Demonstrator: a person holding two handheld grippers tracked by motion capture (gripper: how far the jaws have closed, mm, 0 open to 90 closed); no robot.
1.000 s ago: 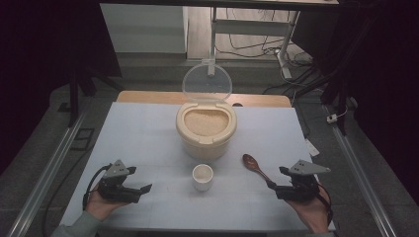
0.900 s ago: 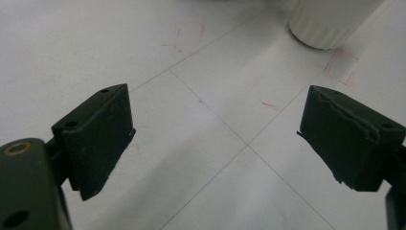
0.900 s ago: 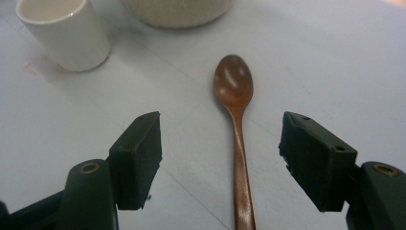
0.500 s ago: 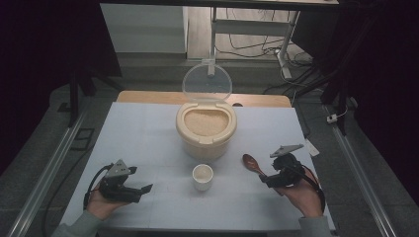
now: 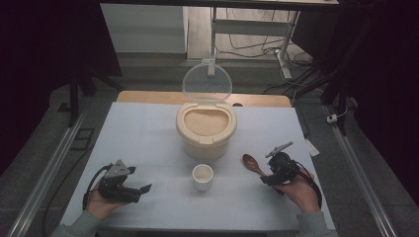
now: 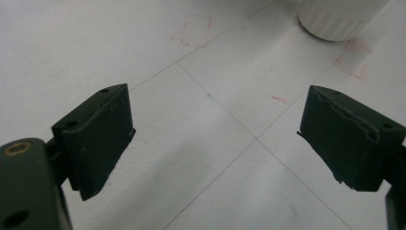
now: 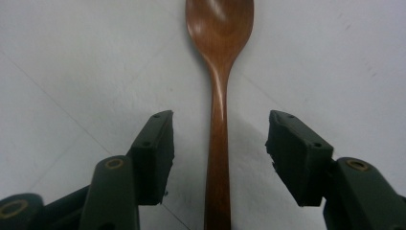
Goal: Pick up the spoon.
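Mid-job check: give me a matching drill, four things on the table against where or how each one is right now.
Things:
1. wooden spoon
2. rice container
3. small white cup
4. left gripper

States:
A. lid raised, grain showing
B. open over bare table
C. lying between the right gripper's open jaws, untouched
D. standing just in front of the container

Pairs: 1-C, 2-A, 3-D, 4-B

A lab-style recording setup, not a home: a pale table [image 5: 148, 133] with red pen marks [image 6: 352, 67] stands in a dark room, metal rails [image 5: 44, 173] at nine and three o'clock, loose cables [image 5: 247, 47] on the floor at twelve.
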